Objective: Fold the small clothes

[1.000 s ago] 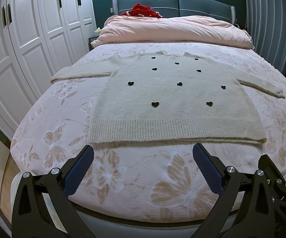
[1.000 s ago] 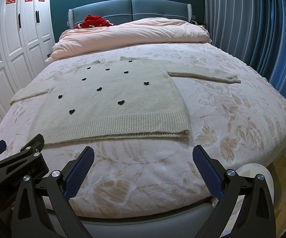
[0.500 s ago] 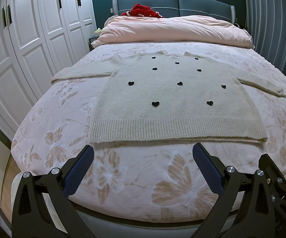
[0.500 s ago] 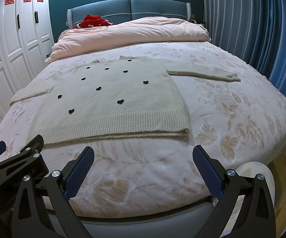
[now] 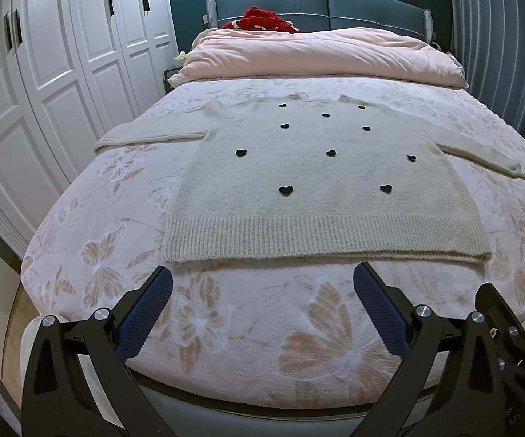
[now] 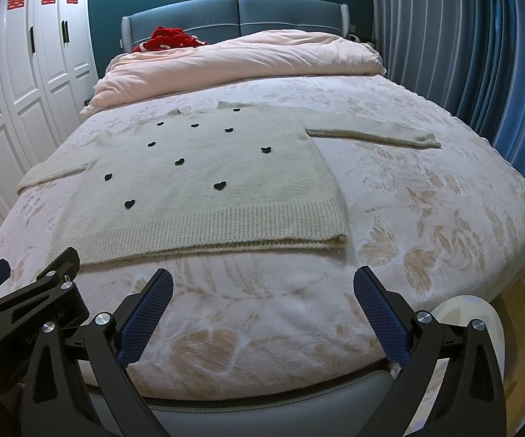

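The bed [image 5: 226, 327] has a bare strip along its foot edge, in front of the sweater [image 5: 317, 182]. There is more bare room between the sweater and the right edge. Nothing stands on the sweater. The big pink quilt [image 5: 317, 54] is piled along the head edge. The white closet doors [image 5: 44, 91] stand close by the left edge, and blue curtains [image 6: 462, 54] hang by the right edge.

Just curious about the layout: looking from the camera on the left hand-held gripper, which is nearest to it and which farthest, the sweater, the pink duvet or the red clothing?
1. Sweater: flat mid-bed, just beyond the left hand-held gripper.
2. Pink duvet: bunched across the head of the bed.
3. Red clothing: behind the duvet, by the headboard.
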